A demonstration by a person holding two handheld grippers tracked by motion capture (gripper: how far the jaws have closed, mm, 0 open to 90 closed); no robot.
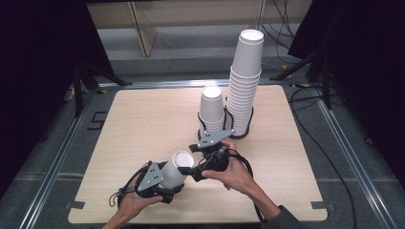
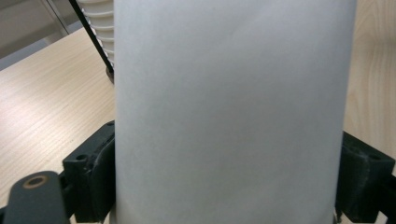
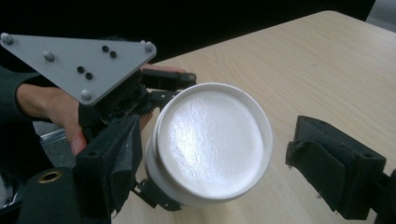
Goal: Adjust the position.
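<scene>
A white paper cup lies tilted in my left gripper, near the front of the wooden table. In the left gripper view the cup stands between the two black pads, which press on its sides. My right gripper faces the cup's round end from the right. In the right gripper view that end sits between the wide-open jaws of the right gripper, touching neither, with the left gripper's grey plate behind it.
A tall stack of white cups and a shorter stack stand in a black wire holder at the table's middle back. The stack also rises behind the held cup. Dark curtains hang at both sides.
</scene>
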